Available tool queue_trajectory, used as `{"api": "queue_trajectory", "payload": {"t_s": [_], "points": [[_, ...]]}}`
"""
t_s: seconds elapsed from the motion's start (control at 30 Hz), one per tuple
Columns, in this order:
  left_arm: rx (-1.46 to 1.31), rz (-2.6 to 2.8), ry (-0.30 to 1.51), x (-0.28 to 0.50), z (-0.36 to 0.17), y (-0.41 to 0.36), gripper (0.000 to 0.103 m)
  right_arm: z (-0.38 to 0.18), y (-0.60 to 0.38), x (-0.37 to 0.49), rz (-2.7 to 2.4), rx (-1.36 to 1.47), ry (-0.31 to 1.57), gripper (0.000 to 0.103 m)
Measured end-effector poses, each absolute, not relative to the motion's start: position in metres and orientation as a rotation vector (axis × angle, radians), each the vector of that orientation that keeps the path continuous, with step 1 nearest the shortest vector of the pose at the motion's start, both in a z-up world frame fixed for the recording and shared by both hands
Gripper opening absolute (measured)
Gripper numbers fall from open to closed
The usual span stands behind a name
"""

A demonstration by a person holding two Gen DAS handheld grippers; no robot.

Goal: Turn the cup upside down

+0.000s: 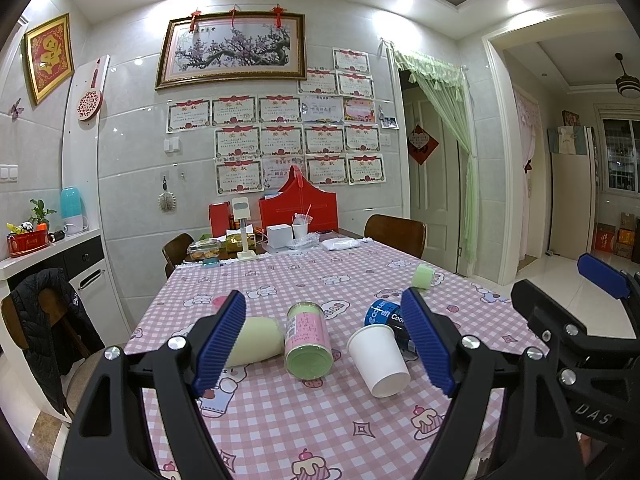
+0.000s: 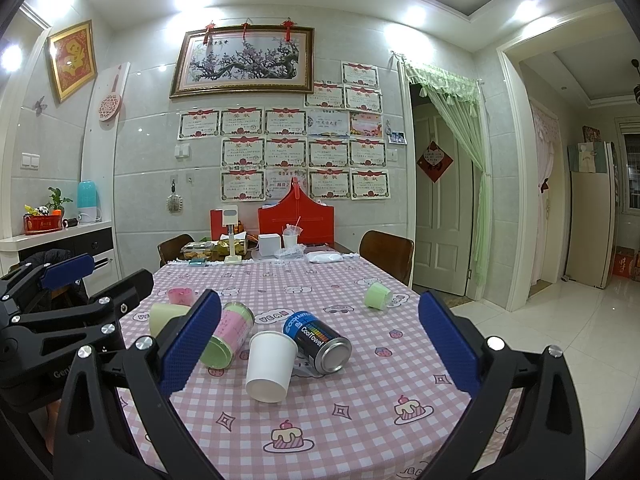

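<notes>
A white paper cup (image 1: 379, 359) (image 2: 269, 365) lies tilted on the pink checked tablecloth (image 1: 280, 420) (image 2: 340, 420), its base toward me and its mouth leaning on a dark blue can (image 1: 386, 314) (image 2: 318, 338). My left gripper (image 1: 326, 344) is open and empty, its blue pads (image 1: 218, 344) on either side of the cup and the pink-green canister (image 1: 308, 340). My right gripper (image 2: 320, 340) is open and empty, spread wide around the cup. Each gripper shows at the edge of the other's view.
A pink-green canister (image 2: 226, 334) and a pale cream cup (image 1: 254, 342) (image 2: 164, 316) lie left of the white cup. A small green cup (image 1: 423, 276) (image 2: 377, 295) lies farther back right, a pink cup (image 2: 180, 295) back left. Boxes and a red holder (image 2: 296, 220) crowd the far end.
</notes>
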State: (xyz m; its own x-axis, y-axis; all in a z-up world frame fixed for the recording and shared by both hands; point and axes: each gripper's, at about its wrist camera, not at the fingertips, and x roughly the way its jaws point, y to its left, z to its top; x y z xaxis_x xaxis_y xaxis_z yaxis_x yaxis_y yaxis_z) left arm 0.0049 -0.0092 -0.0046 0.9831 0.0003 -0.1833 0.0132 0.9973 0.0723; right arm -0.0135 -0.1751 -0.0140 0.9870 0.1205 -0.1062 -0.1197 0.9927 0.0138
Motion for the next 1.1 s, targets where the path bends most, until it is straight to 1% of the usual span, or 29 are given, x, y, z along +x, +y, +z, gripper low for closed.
{"api": "queue_trajectory", "payload": {"t_s": [0.73,1.1], "points": [[0.083,-0.004,0.209,0.015,-0.018,-0.009,0.079,-0.023,-0.179,-0.005,0.114,0.02,0.13,0.095],[0.09,-0.011,0.273,0.031,-0.022,-0.013,0.079,-0.031,-0.192,0.004,0.098,0.048,0.168,0.095]]}}
